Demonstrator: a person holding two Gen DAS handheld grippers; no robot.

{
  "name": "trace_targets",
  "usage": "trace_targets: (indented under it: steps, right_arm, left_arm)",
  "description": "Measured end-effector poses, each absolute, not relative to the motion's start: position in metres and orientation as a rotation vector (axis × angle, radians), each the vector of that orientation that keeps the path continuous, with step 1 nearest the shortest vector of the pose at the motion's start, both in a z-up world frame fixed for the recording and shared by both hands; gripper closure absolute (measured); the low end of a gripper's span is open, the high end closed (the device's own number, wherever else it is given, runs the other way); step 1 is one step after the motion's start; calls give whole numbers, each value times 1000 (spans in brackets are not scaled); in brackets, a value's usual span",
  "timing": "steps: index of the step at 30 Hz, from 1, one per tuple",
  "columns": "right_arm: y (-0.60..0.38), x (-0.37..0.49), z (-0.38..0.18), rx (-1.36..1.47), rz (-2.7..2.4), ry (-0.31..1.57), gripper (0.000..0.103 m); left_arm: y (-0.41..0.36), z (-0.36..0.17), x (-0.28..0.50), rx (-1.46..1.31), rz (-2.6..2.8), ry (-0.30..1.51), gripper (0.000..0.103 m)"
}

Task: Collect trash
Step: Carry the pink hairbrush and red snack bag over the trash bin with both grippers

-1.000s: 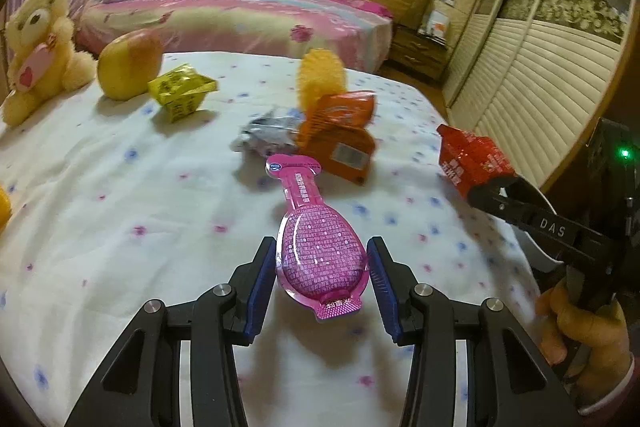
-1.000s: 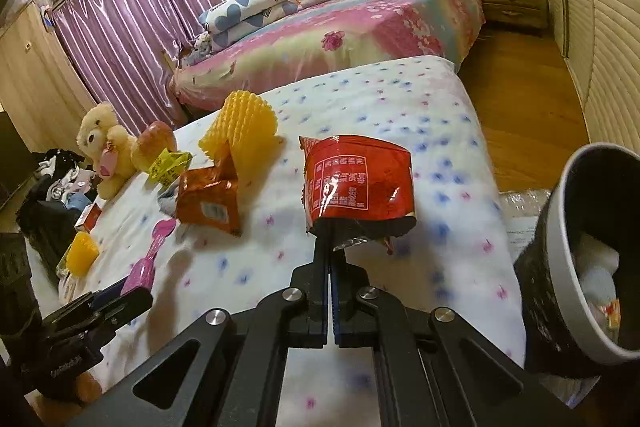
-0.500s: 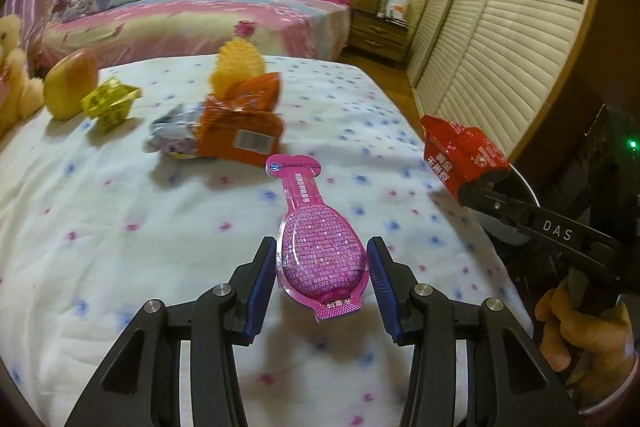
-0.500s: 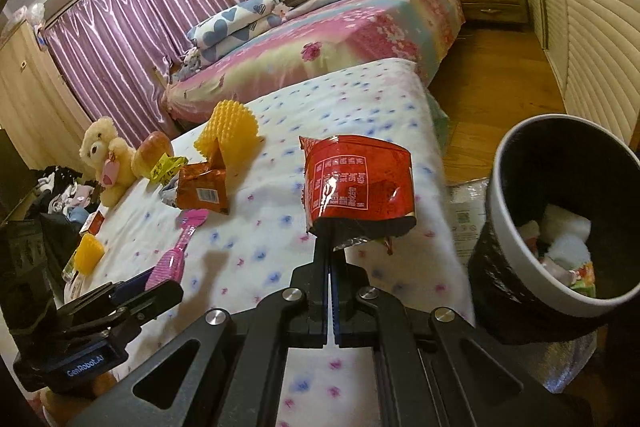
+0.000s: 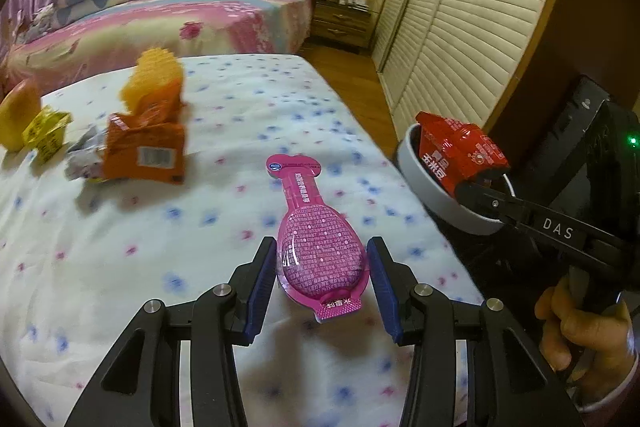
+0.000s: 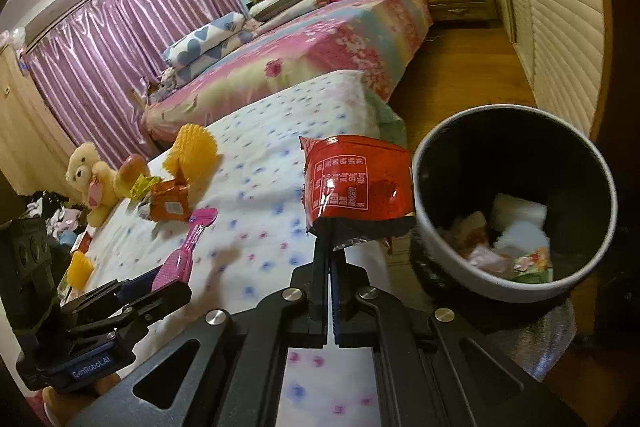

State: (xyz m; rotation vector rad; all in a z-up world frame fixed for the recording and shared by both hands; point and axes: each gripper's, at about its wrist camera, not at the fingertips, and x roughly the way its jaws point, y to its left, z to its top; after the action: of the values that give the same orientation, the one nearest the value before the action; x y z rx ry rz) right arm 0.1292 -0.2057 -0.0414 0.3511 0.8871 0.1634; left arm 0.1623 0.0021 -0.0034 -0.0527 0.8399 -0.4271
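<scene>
A pink packet [image 5: 320, 259] is held up over the bed [image 5: 160, 227] between the pads of the left claw [image 5: 322, 279]. A red wrapper [image 6: 356, 183] is pinched by the right claw [image 6: 330, 259], close beside the trash bin [image 6: 472, 267].

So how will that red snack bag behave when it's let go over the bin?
The red snack bag looks thin, crinkled and empty, so probably very light and floppy. Pinched by one edge in the right gripper, it may flutter rather than drop straight into the bin.
</scene>
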Motion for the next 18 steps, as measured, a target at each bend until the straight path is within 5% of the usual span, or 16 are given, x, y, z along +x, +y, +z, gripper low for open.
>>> trace_targets:
  steps: [18]
  right_arm:
    - [-270,119,-46,400,39,878,103]
  left_arm:
    - [-71,-11,189,45,-536,828,59]
